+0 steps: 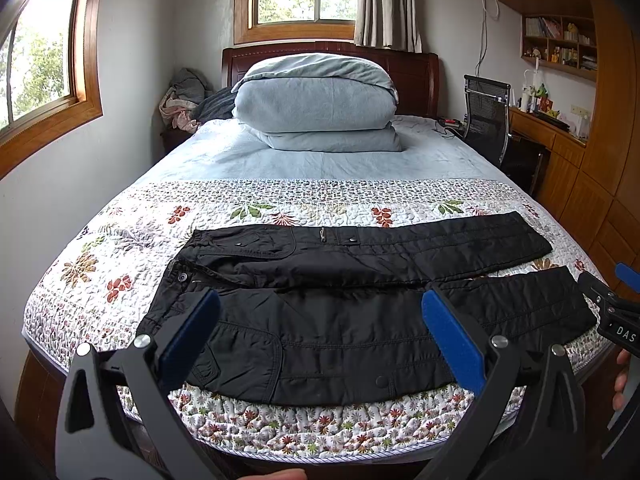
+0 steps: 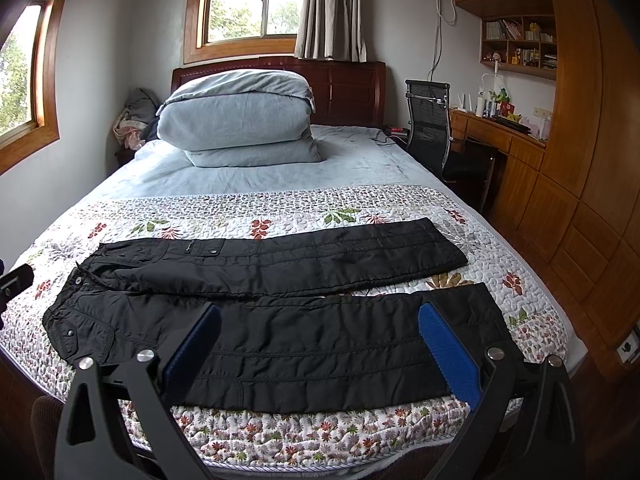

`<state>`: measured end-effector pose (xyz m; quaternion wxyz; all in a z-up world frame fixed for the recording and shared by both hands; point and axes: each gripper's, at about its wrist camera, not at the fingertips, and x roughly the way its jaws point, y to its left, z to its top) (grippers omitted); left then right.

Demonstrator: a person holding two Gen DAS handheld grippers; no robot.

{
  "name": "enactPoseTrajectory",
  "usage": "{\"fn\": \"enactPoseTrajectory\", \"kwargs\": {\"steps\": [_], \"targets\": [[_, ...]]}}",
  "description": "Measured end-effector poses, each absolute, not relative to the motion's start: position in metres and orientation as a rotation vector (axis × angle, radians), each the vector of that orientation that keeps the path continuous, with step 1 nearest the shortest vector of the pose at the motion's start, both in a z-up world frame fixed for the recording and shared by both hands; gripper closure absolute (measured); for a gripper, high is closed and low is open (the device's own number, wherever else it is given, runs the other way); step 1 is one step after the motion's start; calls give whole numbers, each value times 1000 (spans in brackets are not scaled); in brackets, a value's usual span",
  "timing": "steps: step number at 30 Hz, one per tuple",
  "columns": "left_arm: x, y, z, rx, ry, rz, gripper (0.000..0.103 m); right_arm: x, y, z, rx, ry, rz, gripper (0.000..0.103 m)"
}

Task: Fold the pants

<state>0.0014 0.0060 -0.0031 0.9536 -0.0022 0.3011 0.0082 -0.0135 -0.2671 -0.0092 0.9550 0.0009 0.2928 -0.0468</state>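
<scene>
Black pants (image 1: 340,312): flat on bed (image 1: 100,264), unfolded (no fold begun); left tool (image 1: 320,312), right tool (image 2: 320,324) wide apart, empty.

The right gripper (image 1: 616,300) shows only as a sliver at the edge of the left wrist view, its fingers cut off, so how its jaws stand cannot be told there; the left gripper's (image 1: 320,320) wide-spread fingers (image 1: 192,332) cover part of the pants (image 1: 320,264) near the foot of the bed (image 1: 100,248); the items on the wall shelf (image 2: 520,46) and the desk (image 2: 500,128) are too small to identify; the heap of clothes (image 1: 184,96) in the corner is half hidden behind the folded duvet (image 1: 316,100).
</scene>
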Motion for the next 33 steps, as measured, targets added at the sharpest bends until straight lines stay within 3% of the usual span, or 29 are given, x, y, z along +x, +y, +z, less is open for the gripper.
{"fn": "enactPoseTrajectory", "kwargs": {"steps": [33], "targets": [[0,9,-1,-3,616,17,2,-9,-267,-13,0,602,-93,3]]}}
